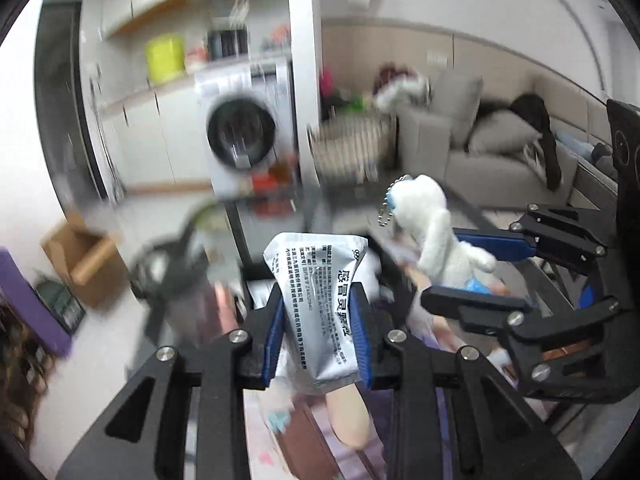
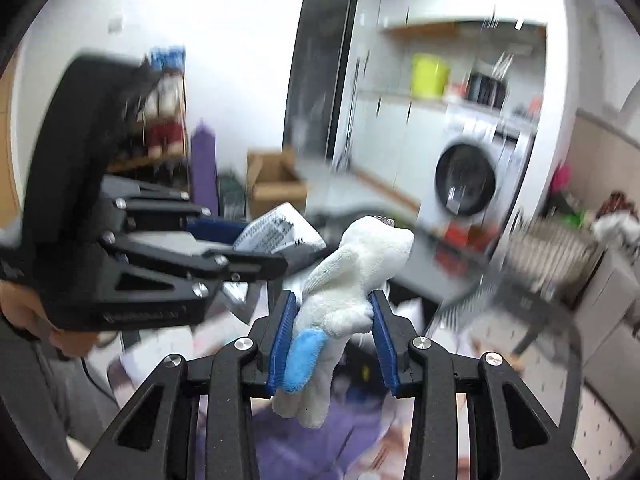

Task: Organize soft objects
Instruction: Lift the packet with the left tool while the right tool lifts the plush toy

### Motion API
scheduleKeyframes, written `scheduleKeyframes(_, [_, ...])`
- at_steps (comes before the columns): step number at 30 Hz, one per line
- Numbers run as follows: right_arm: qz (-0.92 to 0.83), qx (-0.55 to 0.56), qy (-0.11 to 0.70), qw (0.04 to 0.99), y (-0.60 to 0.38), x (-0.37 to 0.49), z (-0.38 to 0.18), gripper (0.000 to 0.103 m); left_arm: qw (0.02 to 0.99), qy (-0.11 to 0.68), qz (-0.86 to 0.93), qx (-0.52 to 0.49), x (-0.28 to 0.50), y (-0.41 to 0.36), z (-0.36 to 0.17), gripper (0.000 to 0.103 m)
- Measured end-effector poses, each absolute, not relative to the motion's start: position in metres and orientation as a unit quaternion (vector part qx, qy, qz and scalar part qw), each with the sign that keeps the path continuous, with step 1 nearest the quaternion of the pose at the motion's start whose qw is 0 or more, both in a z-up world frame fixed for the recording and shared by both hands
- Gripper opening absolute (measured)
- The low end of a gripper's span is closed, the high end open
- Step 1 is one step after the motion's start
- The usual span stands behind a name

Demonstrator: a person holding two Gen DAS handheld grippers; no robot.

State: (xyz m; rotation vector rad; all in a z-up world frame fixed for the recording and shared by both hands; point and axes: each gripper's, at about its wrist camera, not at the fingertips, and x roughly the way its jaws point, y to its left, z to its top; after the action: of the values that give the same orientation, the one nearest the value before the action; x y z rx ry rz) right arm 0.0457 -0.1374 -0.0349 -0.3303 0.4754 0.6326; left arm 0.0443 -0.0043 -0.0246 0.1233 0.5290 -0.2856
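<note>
Left gripper (image 1: 318, 330) jaws clamped on silver sachet (image 1: 320, 304), right gripper (image 2: 334, 334) jaws pinching white plush toy (image 2: 348, 280), both held before blurred washing machine (image 1: 244, 132), toy right of sachet

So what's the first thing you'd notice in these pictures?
Probably the white plush toy with a blue patch, squeezed in the right gripper in the middle of the right wrist view. Next, the silver sachet with printed writing, pinched in the left gripper at the centre of the left wrist view. Behind both, blurry, a white washing machine stands by the wall.
</note>
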Motion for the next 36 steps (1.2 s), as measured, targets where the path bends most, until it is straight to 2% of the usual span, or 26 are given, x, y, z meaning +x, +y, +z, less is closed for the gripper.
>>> scheduleKeyframes(2, [0.307,-0.148,0.191,0.921,-0.142,0.036,-0.021,0.038,0.967,0.213,-0.130,0.053,0.034,0.004,-0.013,0.029])
scheduleKeyframes(9, [0.297,-0.105,0.059,0.947,-0.167,0.001,0.013,0.038,0.983,0.128,-0.129,0.029,0.017,0.028,0.010,0.029])
scheduleKeyframes(15, [0.307,-0.099,0.073,0.944,-0.169,-0.001,0.016,0.038,0.987,0.092,-0.129,0.037,0.005,0.026,0.012,0.029])
scheduleKeyframes(27, [0.321,-0.109,0.076,0.938,-0.165,0.008,0.014,0.038,0.986,0.099,-0.128,0.034,0.001,0.016,0.015,0.029])
scheduleKeyframes(36, [0.314,-0.102,0.081,0.940,-0.158,0.021,0.017,0.038,0.985,0.107,-0.133,0.029,0.027,0.004,0.020,0.030])
